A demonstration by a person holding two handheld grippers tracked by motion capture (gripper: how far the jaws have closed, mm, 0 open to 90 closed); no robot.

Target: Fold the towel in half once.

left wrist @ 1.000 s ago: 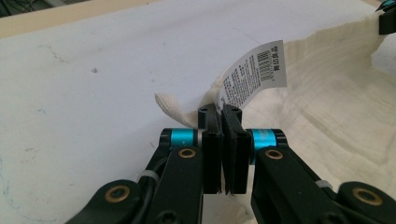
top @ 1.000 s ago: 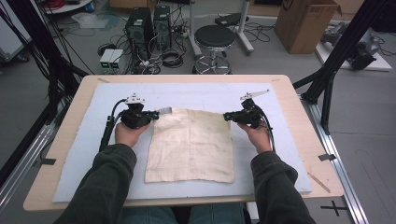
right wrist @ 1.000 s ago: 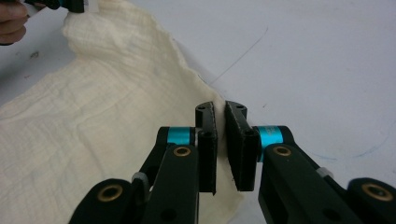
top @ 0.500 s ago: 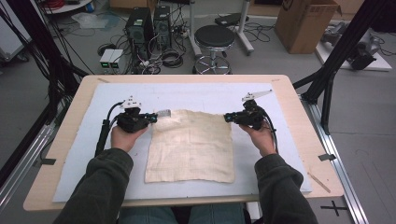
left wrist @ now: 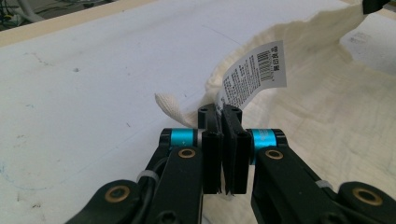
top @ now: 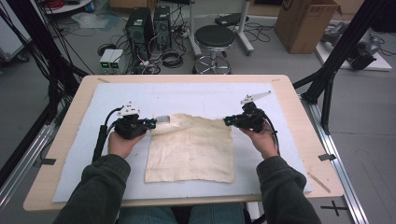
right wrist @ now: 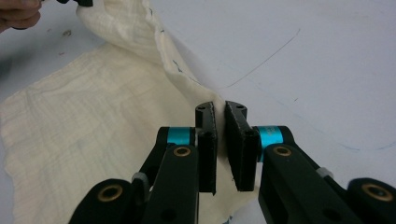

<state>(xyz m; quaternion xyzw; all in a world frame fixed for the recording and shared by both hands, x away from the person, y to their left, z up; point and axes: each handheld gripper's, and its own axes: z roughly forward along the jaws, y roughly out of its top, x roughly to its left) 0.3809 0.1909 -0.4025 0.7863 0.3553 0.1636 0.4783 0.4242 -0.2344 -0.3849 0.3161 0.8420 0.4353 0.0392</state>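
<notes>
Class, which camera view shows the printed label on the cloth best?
The left gripper view: the label stands close up, barcode and print visible, just above the shut left tongs. The high view shows it as a small pale tab. The right gripper view gives the cloth, no label.

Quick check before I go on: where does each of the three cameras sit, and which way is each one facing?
High view: above the person's side, looking forward and down on the table; forearms, hands, both grippers.
Left gripper view: on the left gripper, looking along shut jaws pinching the cloth beside its tag.
Right gripper view: on the right gripper, jaws on a cloth corner.
Shared: the cloth, raised between both grippers.
</notes>
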